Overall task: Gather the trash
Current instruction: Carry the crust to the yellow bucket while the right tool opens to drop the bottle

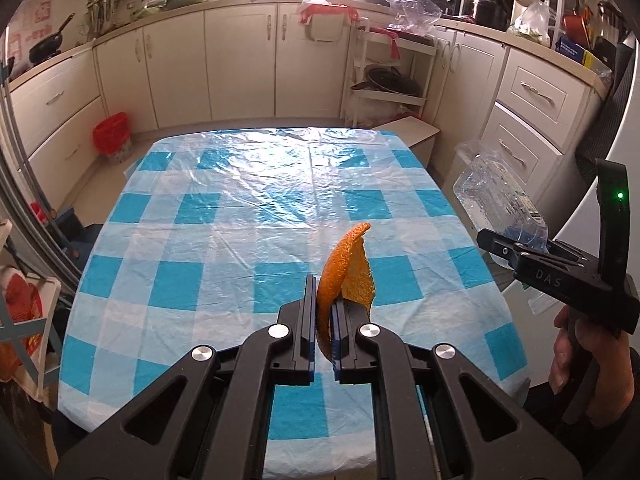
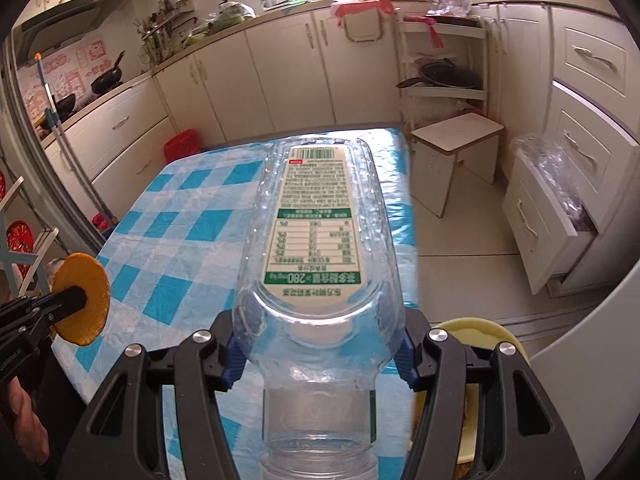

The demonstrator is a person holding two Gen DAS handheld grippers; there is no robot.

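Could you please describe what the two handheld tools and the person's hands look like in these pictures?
Both tools are matte black linkage frames with round silver pivot bolts and blue pads on the fingers. The right tool bears white letters "DAS" and a curved black post with a green light. A bare hand grips its handle; no cables show.

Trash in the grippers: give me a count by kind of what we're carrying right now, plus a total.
Orange peel: 1, clamped in the left gripper
Clear plastic bottle: 1, empty, gripped by the right gripper
Total: 2 pieces held. No trash shows on the checked tablecloth.
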